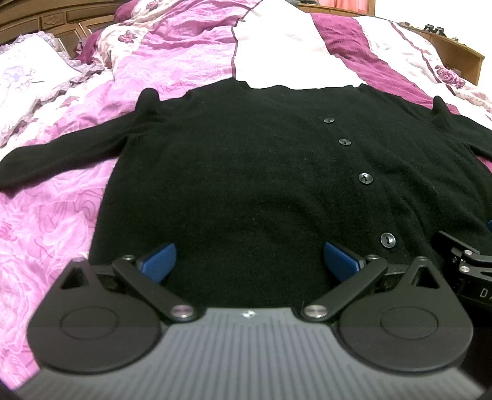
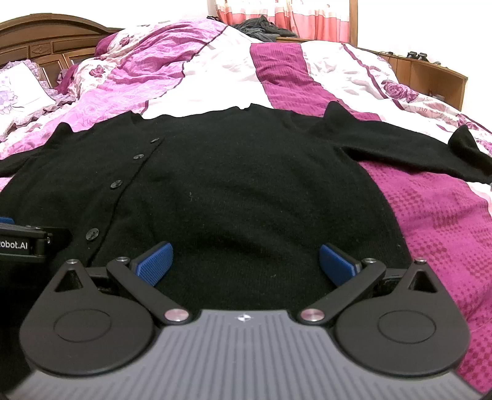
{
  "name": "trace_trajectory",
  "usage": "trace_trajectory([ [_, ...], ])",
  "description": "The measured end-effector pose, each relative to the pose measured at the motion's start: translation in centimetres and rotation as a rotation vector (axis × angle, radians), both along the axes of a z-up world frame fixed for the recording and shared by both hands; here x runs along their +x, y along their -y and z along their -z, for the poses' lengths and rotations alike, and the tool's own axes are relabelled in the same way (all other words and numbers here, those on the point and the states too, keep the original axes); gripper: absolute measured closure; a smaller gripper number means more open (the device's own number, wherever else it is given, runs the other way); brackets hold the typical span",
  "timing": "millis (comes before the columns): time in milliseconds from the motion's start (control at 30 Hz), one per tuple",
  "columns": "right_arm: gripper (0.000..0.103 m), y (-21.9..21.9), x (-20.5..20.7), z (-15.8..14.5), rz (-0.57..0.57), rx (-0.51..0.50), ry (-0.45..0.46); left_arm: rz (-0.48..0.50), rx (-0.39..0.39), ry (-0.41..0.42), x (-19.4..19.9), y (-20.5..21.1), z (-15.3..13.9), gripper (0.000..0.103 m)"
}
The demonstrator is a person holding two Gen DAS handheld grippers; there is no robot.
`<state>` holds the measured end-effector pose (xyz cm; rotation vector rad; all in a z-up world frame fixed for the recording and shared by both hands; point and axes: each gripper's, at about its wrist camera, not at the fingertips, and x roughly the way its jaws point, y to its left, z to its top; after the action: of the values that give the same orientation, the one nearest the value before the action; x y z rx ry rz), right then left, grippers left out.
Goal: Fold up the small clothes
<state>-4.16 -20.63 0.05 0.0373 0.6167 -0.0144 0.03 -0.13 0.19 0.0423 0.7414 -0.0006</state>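
A small black buttoned cardigan (image 1: pixel 246 172) lies flat on the bed, sleeves spread out to both sides. It also shows in the right wrist view (image 2: pixel 246 184). My left gripper (image 1: pixel 249 261) is open, its blue pads over the near hem, left of the button row (image 1: pixel 364 178). My right gripper (image 2: pixel 246 261) is open over the near hem, right of the buttons (image 2: pixel 117 184). Neither holds anything. The right gripper's body shows at the right edge of the left wrist view (image 1: pixel 464 264); the left gripper's body shows at the left edge of the right wrist view (image 2: pixel 21 246).
The bed is covered by a pink, white and magenta floral quilt (image 2: pixel 436 221). A wooden headboard (image 2: pixel 52 40) and a pillow (image 2: pixel 15 92) are at the far left. A wooden shelf (image 2: pixel 430 77) stands at the far right. Dark clothes (image 2: pixel 261 27) lie at the back.
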Motion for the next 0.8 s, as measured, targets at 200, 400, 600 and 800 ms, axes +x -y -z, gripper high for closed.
trace_trajectory([
  [200,0.000,0.02,0.01,0.00,0.000,-0.003,0.001,0.000,0.001,0.001,-0.02,0.00,0.00,0.000],
  [400,0.000,0.01,-0.01,0.04,0.000,-0.004,0.002,0.001,0.002,0.002,-0.03,0.01,0.04,0.000],
  [600,0.000,-0.08,-0.05,0.04,0.000,-0.006,0.003,0.001,0.002,0.003,-0.04,0.02,0.05,0.000],
  [800,0.000,-0.11,-0.08,0.06,-0.001,-0.007,0.004,0.001,0.003,0.004,-0.04,0.02,0.08,0.000],
])
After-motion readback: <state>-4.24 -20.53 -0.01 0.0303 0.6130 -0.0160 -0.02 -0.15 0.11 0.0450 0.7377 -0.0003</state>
